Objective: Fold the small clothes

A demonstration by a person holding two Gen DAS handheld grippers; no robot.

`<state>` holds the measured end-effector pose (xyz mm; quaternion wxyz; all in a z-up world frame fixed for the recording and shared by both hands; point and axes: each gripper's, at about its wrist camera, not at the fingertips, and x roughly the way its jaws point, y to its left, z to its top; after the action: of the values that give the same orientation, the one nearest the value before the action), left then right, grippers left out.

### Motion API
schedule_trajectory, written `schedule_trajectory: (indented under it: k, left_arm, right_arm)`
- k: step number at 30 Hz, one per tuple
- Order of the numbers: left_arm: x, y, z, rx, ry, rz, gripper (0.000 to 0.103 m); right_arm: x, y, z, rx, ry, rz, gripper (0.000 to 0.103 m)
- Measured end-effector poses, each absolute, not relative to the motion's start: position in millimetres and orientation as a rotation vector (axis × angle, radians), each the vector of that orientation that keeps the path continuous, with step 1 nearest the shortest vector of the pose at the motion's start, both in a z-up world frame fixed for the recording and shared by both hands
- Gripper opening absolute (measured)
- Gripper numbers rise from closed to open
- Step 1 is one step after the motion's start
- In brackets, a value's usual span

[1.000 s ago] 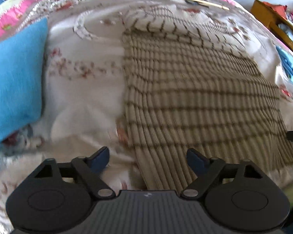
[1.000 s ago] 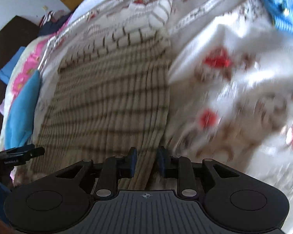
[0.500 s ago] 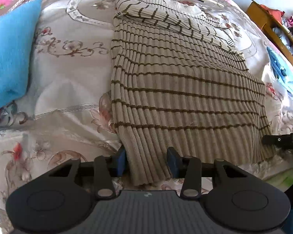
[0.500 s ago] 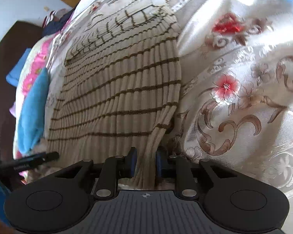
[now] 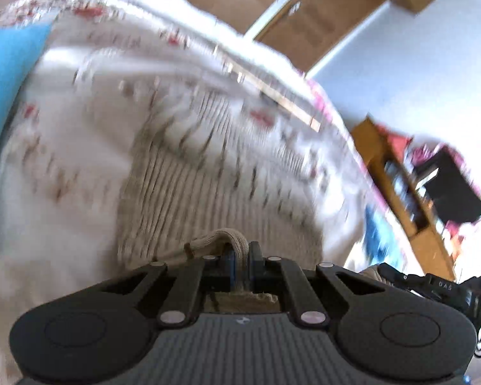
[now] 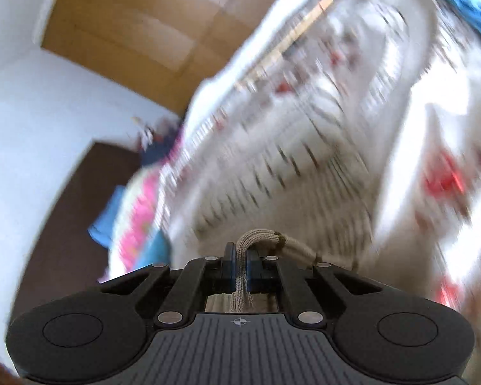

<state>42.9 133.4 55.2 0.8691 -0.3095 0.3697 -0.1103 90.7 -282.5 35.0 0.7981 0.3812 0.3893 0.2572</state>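
Note:
A beige ribbed sweater [image 5: 215, 192] with thin dark stripes lies on the flowered bedspread [image 5: 73, 147]. My left gripper [image 5: 239, 264] is shut on a bunched fold of its near hem, lifted off the bed. In the right wrist view the same sweater [image 6: 272, 173] stretches away, blurred. My right gripper [image 6: 239, 268] is shut on the hem's other corner, a pinch of knit sticking up between the pads. The right gripper [image 5: 433, 284] also shows at the lower right of the left wrist view. Both views are motion-blurred.
A blue cloth [image 5: 6, 73] lies at the bed's left side and another blue garment [image 6: 465, 3] at its right. A wooden shelf [image 5: 410, 199] with clutter stands right of the bed. A wooden door [image 5: 304, 16] and white walls lie beyond.
Both grippers closed on the sweater's near hem corners and rose, tilting upward; the hem is now lifted off the bed and the room beyond has come into view.

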Motion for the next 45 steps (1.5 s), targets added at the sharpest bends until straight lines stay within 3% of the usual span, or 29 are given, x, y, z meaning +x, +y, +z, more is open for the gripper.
schedule_trajectory:
  k: [10, 23, 31, 38, 41, 45]
  left_arm:
    - [144.4, 164.7, 77.8, -0.618, 0.607, -0.192, 0.019]
    - [276.1, 176.6, -9.9, -0.504, 0.679, 0.013, 0.019]
    - [277.4, 183.5, -2.5, -0.540, 0.627, -0.011, 0.019]
    - [281.2, 190.1, -5.1, -0.591, 0.680, 0.050, 0.025]
    - [270.0, 193.4, 4.6, -0.593, 0.652, 0.070, 0.028]
    - [253.9, 181.4, 17.6, -0.504, 0.608, 0.087, 0.034]
  right_arm:
    - [201.1, -259.0, 72.3, 0.788, 0.652, 0.512, 0.006]
    - [337.4, -227.5, -13.9, 0.616, 0.728, 0.197, 0.006]
    - [335.2, -243.6, -25.3, 0.655, 0.712, 0.142, 0.006]
    - [336.9, -249.3, -14.7, 0.674, 0.761, 0.173, 0.017]
    - [322.2, -252.0, -2.1, 0.634, 0.700, 0.157, 0.030]
    - [302.3, -244.4, 9.5, 0.455, 0.642, 0.147, 0.030]
